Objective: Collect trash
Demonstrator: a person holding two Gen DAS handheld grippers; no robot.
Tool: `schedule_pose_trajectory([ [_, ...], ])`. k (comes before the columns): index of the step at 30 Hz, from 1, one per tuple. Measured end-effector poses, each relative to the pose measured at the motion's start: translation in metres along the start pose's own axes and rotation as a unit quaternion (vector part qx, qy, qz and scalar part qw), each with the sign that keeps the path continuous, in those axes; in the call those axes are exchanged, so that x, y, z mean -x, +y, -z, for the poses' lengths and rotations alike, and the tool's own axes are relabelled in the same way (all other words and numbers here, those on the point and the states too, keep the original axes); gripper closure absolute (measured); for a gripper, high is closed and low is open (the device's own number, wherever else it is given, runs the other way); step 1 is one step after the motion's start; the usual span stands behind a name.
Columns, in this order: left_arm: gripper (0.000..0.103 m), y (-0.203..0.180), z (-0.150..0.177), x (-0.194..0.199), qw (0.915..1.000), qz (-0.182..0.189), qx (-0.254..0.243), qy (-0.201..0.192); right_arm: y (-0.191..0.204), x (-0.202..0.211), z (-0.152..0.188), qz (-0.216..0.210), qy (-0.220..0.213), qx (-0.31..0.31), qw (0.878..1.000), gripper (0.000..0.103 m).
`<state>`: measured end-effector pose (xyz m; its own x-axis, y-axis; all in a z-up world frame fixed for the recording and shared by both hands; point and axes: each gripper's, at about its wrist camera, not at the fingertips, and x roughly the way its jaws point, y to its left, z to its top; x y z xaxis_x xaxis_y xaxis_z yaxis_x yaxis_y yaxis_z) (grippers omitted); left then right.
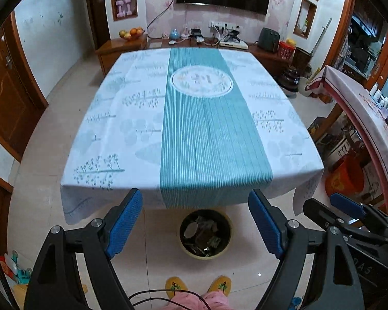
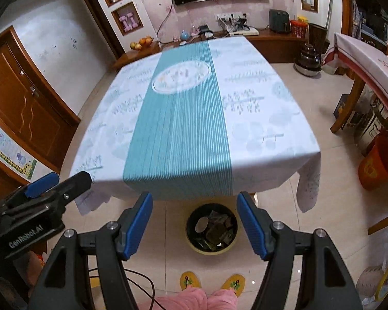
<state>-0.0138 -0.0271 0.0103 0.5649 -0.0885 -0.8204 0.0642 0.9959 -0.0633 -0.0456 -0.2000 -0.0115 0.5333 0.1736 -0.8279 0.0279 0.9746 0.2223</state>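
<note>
Both claws empty and spread wide. left gripper (image 1: pixel 195 226): blue pads (image 1: pixel 125 223) well apart, nothing between them. right gripper (image 2: pixel 195 226): same, released, no load.

Key relation: trash bin (image 1: pixel 205 233) sits on the floor at 6 o'clock of the table, just off the near edge, and shows dead centre between the jaws in both wrist views. So it lies straight ahead and below each claw, at 12 o'clock along the pointing line. The bin is round, so no long axis to align to; its mouth faces up. Contents: crumpled wrappers and a pale disc, dark mix, items too small to tell apart.

Tablecloth (image 1: pixel 132 118), white with a teal striped runner, shows no loose trash on top in either view. Judgement: collection looks finished or near it; nothing is left visible to pick.

Nearer arm: cannot tell. Both claws frame the bin about equally. The right one sits at 3 o'clock of the left, close beside it.

Edges and room:
- Cloth overhang hangs just above the bin's far rim; a drop from the table side would snag it.
- Yellow slippers (image 2: pixel 212 281) at 6 o'clock of the bin, near it; bare tile between.
- Cable (image 2: pixel 142 284) loops at 7 o'clock near the left jaw of the right claw; snag risk on a descent.
- Orange bucket (image 2: pixel 373 166) at 3 o'clock, well apart.
</note>
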Motion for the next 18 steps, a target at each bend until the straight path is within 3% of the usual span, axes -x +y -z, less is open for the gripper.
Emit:
schedule_pose_trajectory([
  [18, 0.020, -0.011, -0.012, 0.013, 0.9990, -0.038, 0.003, -0.023, 0.012, 0.023, -0.015, 0.020, -0.036, 0.027, 0.999, 0.035],
])
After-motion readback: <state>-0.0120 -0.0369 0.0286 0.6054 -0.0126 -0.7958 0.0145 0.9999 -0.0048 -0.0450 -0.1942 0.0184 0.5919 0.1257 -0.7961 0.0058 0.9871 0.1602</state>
